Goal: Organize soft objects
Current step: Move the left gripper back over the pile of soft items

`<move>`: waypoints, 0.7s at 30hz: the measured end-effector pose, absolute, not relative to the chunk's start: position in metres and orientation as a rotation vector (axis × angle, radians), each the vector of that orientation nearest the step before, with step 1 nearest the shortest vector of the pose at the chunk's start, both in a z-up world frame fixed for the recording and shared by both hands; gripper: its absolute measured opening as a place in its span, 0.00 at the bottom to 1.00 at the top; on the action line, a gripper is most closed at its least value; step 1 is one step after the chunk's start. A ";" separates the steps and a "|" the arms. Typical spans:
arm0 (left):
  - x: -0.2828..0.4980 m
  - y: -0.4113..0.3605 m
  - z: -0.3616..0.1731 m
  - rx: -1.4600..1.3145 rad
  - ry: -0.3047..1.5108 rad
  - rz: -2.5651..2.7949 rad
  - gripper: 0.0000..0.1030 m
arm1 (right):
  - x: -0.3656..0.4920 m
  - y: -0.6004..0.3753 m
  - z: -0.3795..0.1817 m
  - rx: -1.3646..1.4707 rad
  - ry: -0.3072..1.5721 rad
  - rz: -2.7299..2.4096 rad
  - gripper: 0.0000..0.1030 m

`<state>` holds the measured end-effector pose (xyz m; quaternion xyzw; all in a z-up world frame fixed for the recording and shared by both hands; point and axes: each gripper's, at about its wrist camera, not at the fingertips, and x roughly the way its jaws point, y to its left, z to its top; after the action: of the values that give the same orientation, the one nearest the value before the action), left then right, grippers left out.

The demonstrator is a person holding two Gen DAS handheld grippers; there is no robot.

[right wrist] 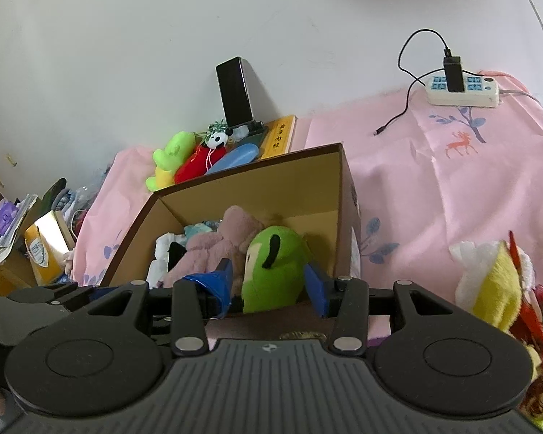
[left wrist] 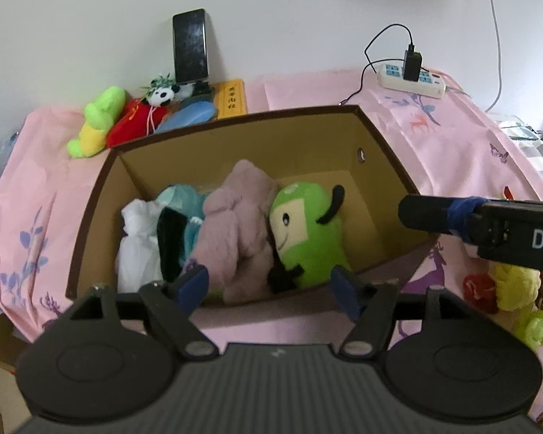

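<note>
1. Soft toys fill the brown cardboard box [left wrist: 376, 181] on the pink-clothed table [left wrist: 452, 152] — a green plush doll [left wrist: 307, 231], a mauve plush [left wrist: 235, 224], a teal one [left wrist: 179, 199] and something white [left wrist: 137, 238], packed side by side.
2. Readable writing: the letters "DA" on the right tongs' black body, cut off at the picture's edge; the yellow box [left wrist: 231, 97] by the wall bears characters too small to read.
3. Left tongs [left wrist: 271, 285] stand open above the near box wall, nothing between the blue pads.
4. Right tongs [right wrist: 268, 282] are also open; the green doll shows between the pads, but whether they touch it I cannot tell.
5. Half hidden: the teal and white toys under the mauve one — and a black piece wedged beside them.
6. Around: a phone [left wrist: 190, 45] propped at the wall, a panda [left wrist: 163, 94], red [left wrist: 134, 123] and lime toys [left wrist: 97, 119] behind the box, a power strip [left wrist: 411, 79] with charger, more toys [right wrist: 496, 282] to the right.
</note>
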<state>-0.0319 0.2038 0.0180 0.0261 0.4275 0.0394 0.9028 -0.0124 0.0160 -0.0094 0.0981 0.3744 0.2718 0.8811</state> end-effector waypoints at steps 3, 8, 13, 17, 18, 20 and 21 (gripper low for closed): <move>-0.036 0.195 0.018 0.060 0.892 0.094 0.69 | -0.018 0.010 -0.009 0.205 0.785 0.573 0.28; -0.041 0.184 0.016 0.072 0.899 0.106 0.73 | -0.030 0.000 -0.011 0.209 0.799 0.574 0.28; -0.048 0.177 0.009 0.074 0.928 0.105 0.73 | -0.041 -0.010 -0.019 0.185 0.831 0.579 0.28; -0.055 0.170 -0.003 0.066 0.979 0.079 0.73 | -0.054 -0.018 -0.024 0.153 0.845 0.588 0.28; -0.057 0.167 -0.007 0.065 0.995 0.070 0.73 | -0.058 -0.021 -0.025 0.142 0.842 0.588 0.28; -0.062 0.160 -0.015 0.065 1.025 0.049 0.73 | -0.062 -0.028 -0.026 0.144 0.831 0.581 0.28; -0.063 0.157 -0.019 0.065 1.036 0.039 0.73 | -0.063 -0.033 -0.027 0.153 0.827 0.576 0.28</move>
<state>-0.0633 0.1572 -0.0192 0.0308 0.4952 0.0184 0.8680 -0.0626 -0.0329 -0.0267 0.0732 0.3959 0.2755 0.8729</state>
